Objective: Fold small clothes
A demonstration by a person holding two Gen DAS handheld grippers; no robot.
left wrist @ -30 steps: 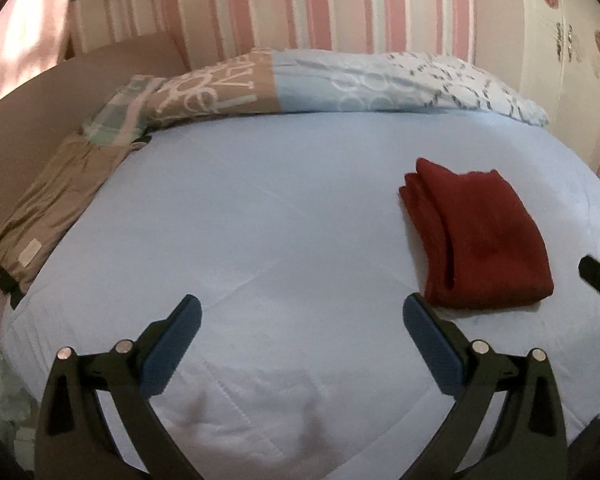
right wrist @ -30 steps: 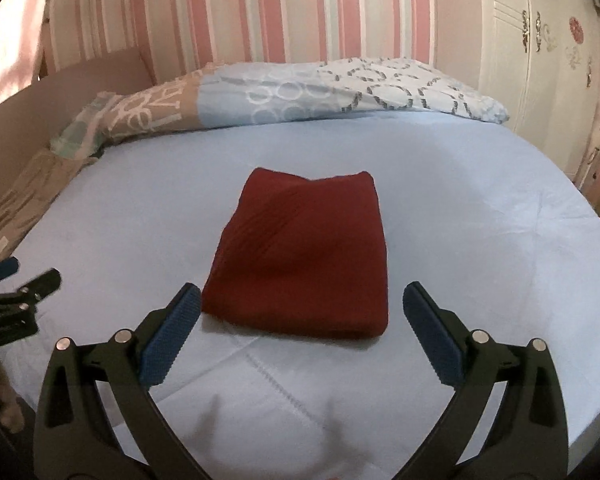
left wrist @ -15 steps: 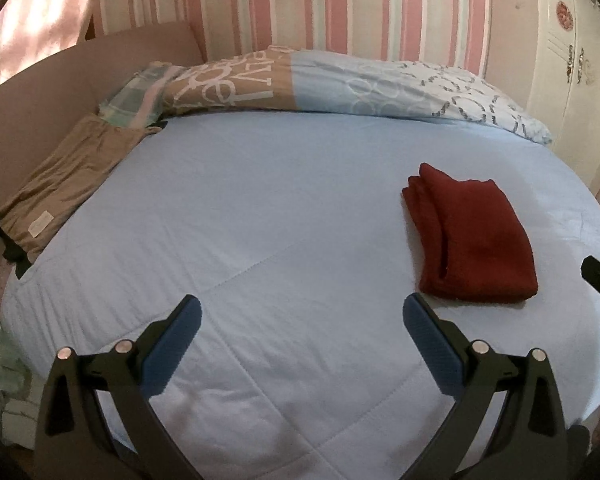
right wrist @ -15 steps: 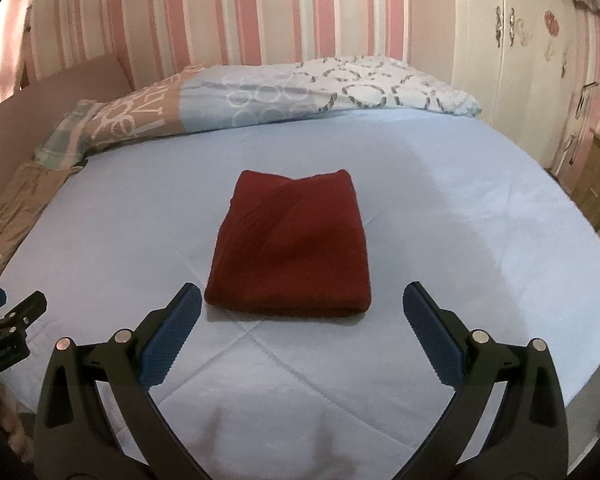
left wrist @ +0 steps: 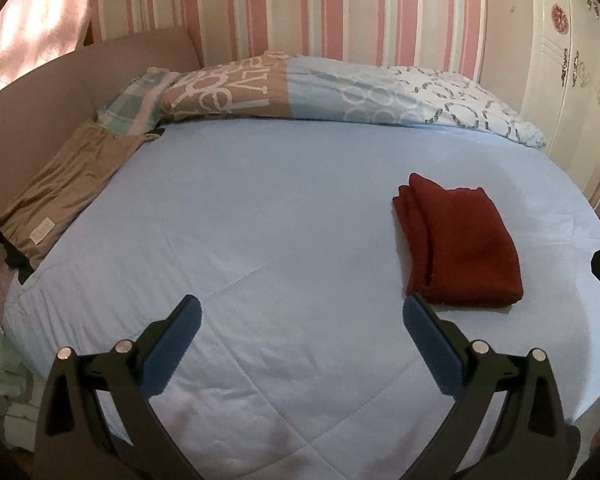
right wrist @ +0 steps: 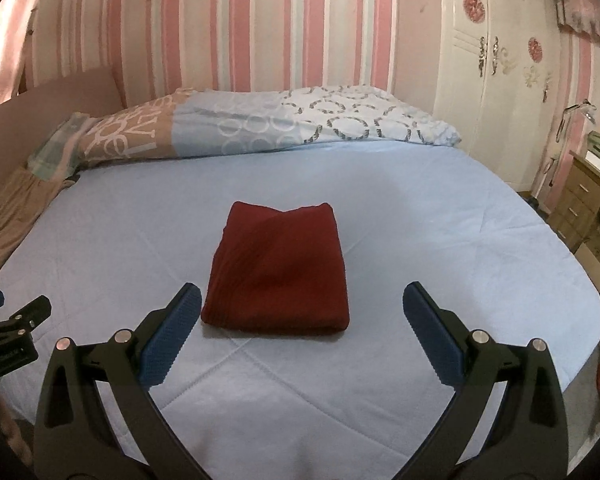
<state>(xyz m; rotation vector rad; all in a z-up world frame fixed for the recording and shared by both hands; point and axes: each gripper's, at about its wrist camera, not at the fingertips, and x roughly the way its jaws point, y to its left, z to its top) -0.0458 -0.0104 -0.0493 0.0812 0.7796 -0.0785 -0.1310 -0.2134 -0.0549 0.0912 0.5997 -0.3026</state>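
A dark red garment [right wrist: 278, 270] lies folded into a neat rectangle on the light blue bedspread [right wrist: 440, 232]. In the left wrist view the red garment [left wrist: 458, 246] sits to the right. My right gripper [right wrist: 302, 312] is open and empty, held back from the garment's near edge and above the bed. My left gripper [left wrist: 302, 322] is open and empty, to the left of the garment over bare bedspread [left wrist: 240, 208]. The left gripper also shows at the left edge of the right wrist view [right wrist: 14, 322].
A patterned duvet [left wrist: 340, 92] lies bunched along the far side of the bed. A tan garment [left wrist: 60, 192] lies at the bed's left edge by the headboard. A white wardrobe [right wrist: 500, 60] and a wooden dresser [right wrist: 584, 200] stand to the right.
Both grippers have pulled back and risen away from the folded red garment, which now looks smaller and farther. Both stay open.
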